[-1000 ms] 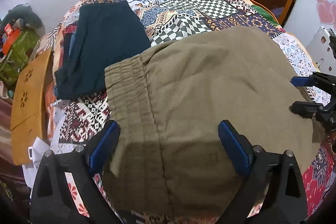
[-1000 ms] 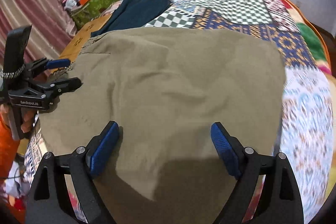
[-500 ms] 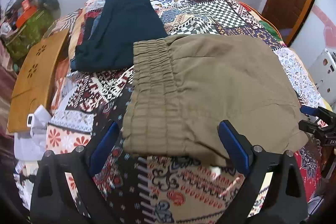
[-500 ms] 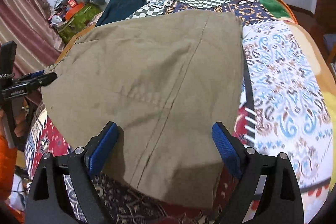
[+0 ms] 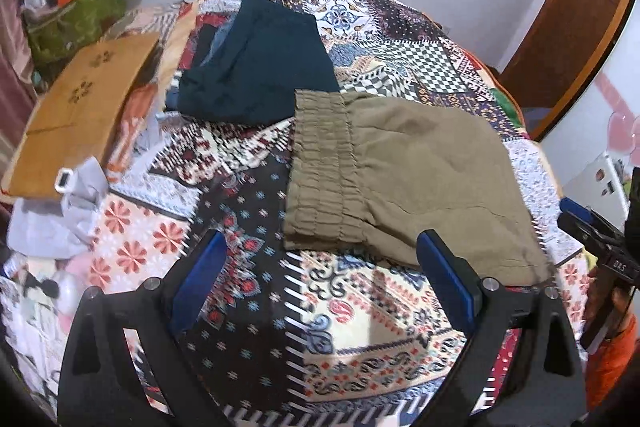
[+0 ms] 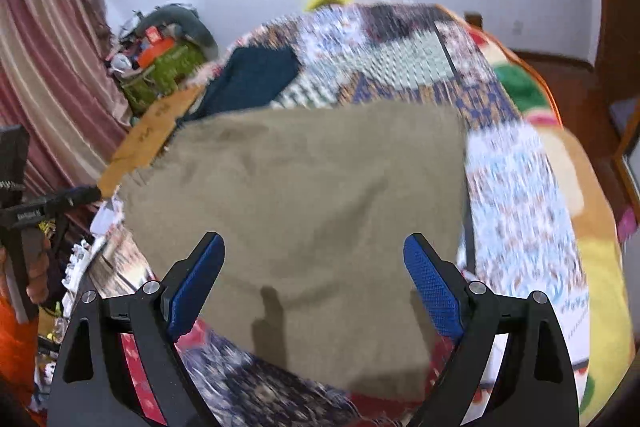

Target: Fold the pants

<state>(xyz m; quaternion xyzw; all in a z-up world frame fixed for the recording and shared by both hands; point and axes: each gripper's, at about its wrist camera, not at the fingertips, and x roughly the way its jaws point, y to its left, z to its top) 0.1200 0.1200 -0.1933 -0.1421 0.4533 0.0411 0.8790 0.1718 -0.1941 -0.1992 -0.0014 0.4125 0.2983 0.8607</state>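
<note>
Folded pants point(image 5: 404, 183) beyond left claw point(image 5: 320, 291)

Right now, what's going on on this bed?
A person with a two-finger gripper in each hand is folding pants on a bed covered by a patchwork quilt. The olive pants lie folded flat, elastic waistband showing at one end. The left gripper and right gripper both hover above with jaws wide open, holding nothing. A folded dark teal garment lies just beyond the olive pants.
</note>
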